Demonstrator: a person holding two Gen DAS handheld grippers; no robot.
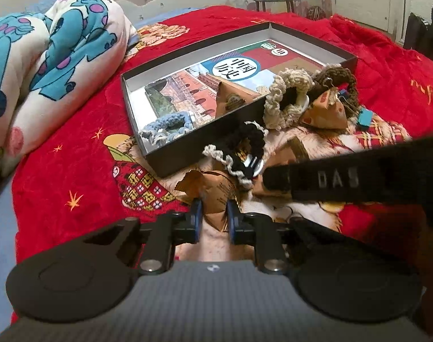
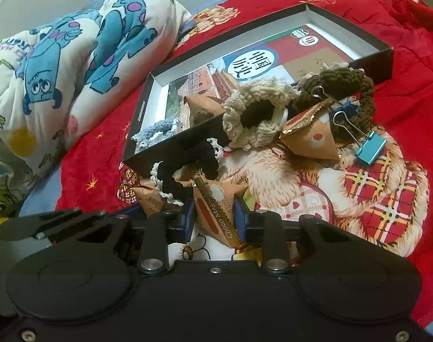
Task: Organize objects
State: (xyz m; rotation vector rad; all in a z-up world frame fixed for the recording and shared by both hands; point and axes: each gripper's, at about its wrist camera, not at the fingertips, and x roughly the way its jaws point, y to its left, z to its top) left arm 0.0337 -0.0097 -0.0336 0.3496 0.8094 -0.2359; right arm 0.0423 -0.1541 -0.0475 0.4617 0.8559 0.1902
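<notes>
Bed w/ red blanket [image 2: 401,65] carries everything; cartoon quilt [image 2: 73,65] bunched at 10 o'clock.

Black box [image 2: 170,145], shallow, open, sits at 12 from both grippers. Book [image 2: 245,68] flat inside, plus blue crochet scrunchie [image 2: 159,131] and one brown packet in near corner.

Loose pile just outside box's near wall: beige scrunchie [image 2: 256,114], brown scrunchie [image 2: 344,85], black scrunchie [image 2: 187,165], blue binder clip [image 2: 370,145], cone packet [image 2: 310,139].

Right gripper [image 2: 213,216]: fingers narrow, closed on Choco snack packet [image 2: 216,208]. Packet's long axis runs 11 to 5 between pads.

Left gripper [image 1: 213,216]: fingers narrow, pinching second brown packet [image 1: 213,193].

Key relation: box opening lies at 12 to 11 o'clock of right fingers, near, past black scrunchie. Judgement: right one closer to box wall; lift clear of scrunchie first, else it snags.
</notes>
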